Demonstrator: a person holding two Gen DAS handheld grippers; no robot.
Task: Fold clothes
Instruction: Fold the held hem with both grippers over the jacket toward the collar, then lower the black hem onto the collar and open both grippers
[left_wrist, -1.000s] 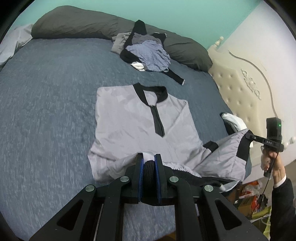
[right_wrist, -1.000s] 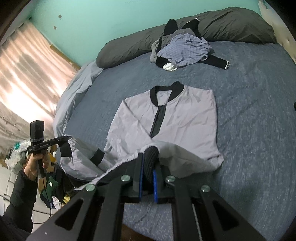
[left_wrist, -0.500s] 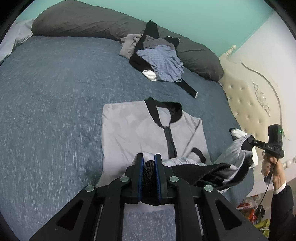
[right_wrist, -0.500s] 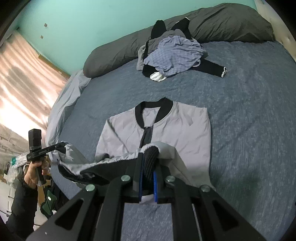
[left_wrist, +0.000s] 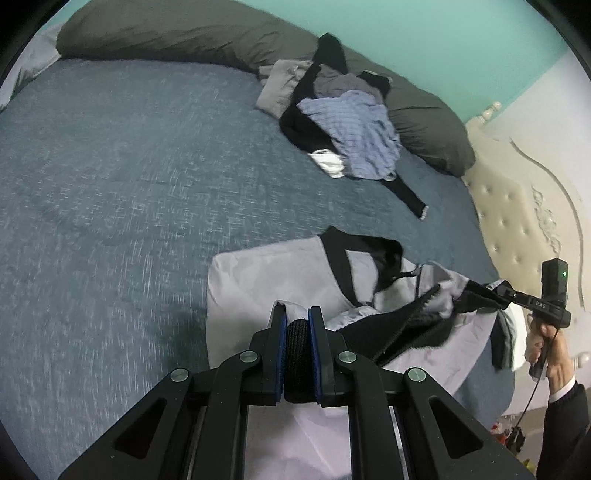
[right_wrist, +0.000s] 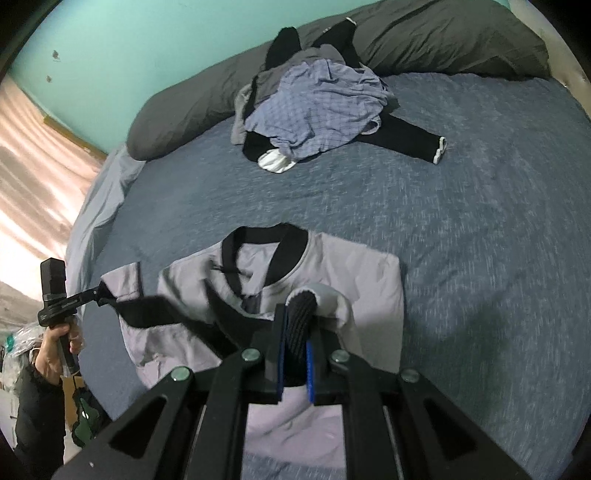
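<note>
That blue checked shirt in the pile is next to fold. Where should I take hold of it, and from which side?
Take the blue checked shirt by its loose near edge, coming from the open blanket side; it lies crumpled on top of the clothes pile, pillows behind.

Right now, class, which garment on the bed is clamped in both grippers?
The grey jacket with black collar: the left gripper and right gripper each pinch its black hem. The clothes pile by the pillow lies untouched.

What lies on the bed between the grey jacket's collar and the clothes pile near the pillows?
Nothing: between the grey jacket and the clothes pile only bare blue bedspread shows, clearest in the right wrist view.
</note>
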